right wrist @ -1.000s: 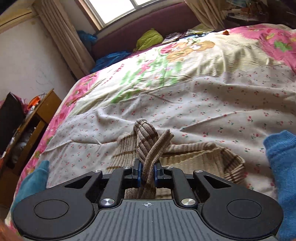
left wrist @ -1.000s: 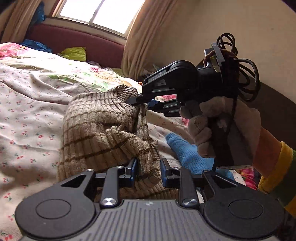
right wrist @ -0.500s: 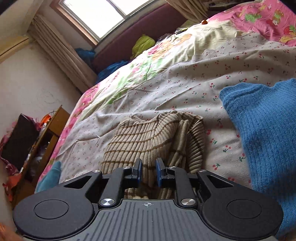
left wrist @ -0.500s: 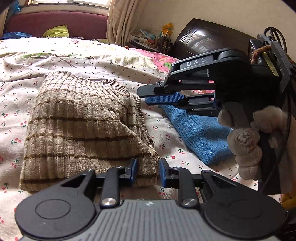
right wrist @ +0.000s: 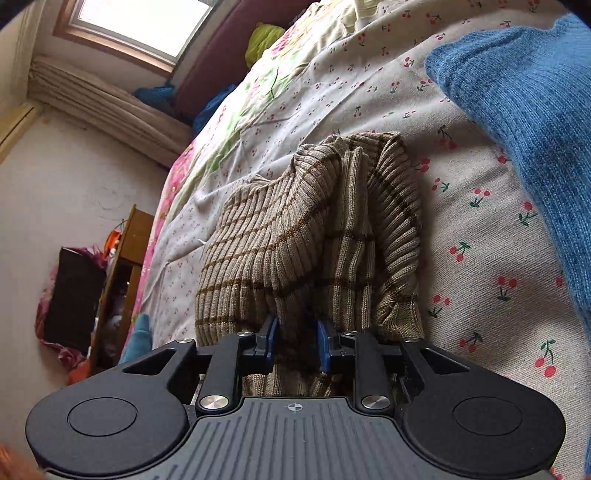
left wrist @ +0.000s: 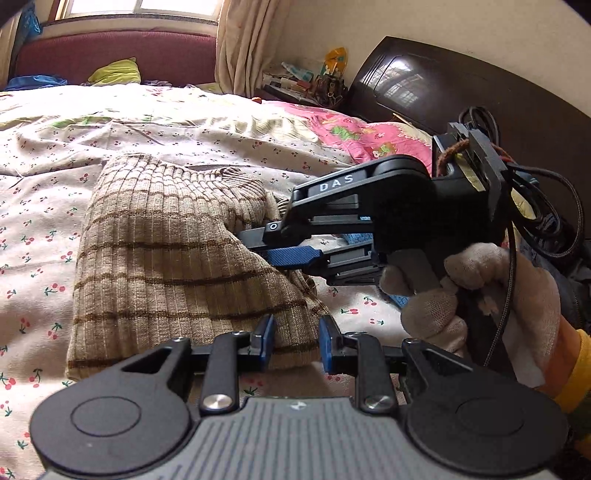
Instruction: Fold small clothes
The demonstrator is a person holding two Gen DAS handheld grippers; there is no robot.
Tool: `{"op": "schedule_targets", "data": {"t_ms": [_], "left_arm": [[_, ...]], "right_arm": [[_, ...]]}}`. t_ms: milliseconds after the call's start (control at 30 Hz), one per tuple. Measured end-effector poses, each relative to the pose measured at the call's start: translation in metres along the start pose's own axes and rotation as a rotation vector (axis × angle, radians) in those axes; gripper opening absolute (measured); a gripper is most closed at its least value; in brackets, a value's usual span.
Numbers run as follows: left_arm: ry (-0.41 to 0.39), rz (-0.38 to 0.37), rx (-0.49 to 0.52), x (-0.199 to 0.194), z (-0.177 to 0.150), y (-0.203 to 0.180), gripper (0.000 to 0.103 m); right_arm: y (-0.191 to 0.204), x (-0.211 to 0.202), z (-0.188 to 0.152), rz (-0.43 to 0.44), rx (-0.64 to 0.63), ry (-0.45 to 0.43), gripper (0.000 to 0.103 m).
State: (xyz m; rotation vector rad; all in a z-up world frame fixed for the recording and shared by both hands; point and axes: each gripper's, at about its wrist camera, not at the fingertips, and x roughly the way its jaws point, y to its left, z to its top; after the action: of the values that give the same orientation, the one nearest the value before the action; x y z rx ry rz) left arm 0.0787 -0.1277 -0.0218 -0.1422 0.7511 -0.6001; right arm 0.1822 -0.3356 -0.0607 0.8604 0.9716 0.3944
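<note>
the biggest risk lies with the beige ribbed sweater point(left wrist: 177, 254), which sits folded into a bundle on the bed point(left wrist: 44, 155), near the left tongs point(left wrist: 295, 341) and under the right tongs point(left wrist: 258, 245). the right tongs' jaws are opening, with knit between them in the right wrist view and the pads no longer pressing on it. if a loop of the ribbing snags on a pad as that hand pulls away, the top flap would likely lift and the fold spring open. the loose sleeve edge on the right side point(right wrist: 399, 236) looks ready to slide off the stack on this soft, uneven quilt.

a smaller risk: the left tongs stand with a narrow gap at the near hem; whether their pads grip the cloth i cannot tell. a tug from there could drag the whole bundle toward the near edge.

a blue knit garment point(right wrist: 524, 122) lies just to the right, and a careless sweep might rumple it.

the surface is a cherry-print quilt, creased and yielding. the room is a bedroom with a bright window point(right wrist: 144, 26), beige curtains point(left wrist: 240, 40), a dark headboard point(left wrist: 443, 85) and a cluttered wooden shelf point(right wrist: 122, 266).
</note>
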Motion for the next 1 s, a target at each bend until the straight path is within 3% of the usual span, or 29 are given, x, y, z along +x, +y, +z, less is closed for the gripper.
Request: {"op": "schedule_targets", "data": {"t_ms": [167, 233, 367, 467, 567, 767, 833, 1000], "left_arm": [[0.013, 0.008, -0.003, 0.005, 0.002, 0.001, 0.035], [0.013, 0.01, 0.006, 0.006, 0.003, 0.0, 0.035], [0.003, -0.014, 0.025, 0.006, 0.005, -0.009, 0.036], [0.027, -0.031, 0.037, 0.016, 0.004, -0.012, 0.036], [0.099, -0.012, 0.053, 0.031, 0.0, -0.012, 0.038], [0.086, -0.023, 0.084, 0.006, -0.001, -0.008, 0.039], [0.078, -0.017, 0.097, -0.004, -0.002, -0.006, 0.039], [0.012, 0.0, 0.06, -0.038, 0.005, 0.007, 0.044]], "right_arm": [[-0.004, 0.016, -0.003, 0.052, 0.025, 0.011, 0.029], [0.0, 0.012, -0.004, 0.066, 0.014, -0.013, 0.013], [-0.001, -0.025, 0.003, 0.099, -0.002, -0.116, 0.009], [-0.008, -0.037, 0.011, 0.016, -0.024, -0.167, 0.008], [-0.016, -0.019, 0.01, -0.114, -0.037, -0.14, 0.007], [-0.001, -0.032, 0.009, -0.1, -0.075, -0.168, 0.015], [0.002, -0.035, 0.014, -0.095, -0.082, -0.165, 0.03], [0.004, -0.025, 0.02, -0.135, -0.098, -0.174, 0.048]]}}
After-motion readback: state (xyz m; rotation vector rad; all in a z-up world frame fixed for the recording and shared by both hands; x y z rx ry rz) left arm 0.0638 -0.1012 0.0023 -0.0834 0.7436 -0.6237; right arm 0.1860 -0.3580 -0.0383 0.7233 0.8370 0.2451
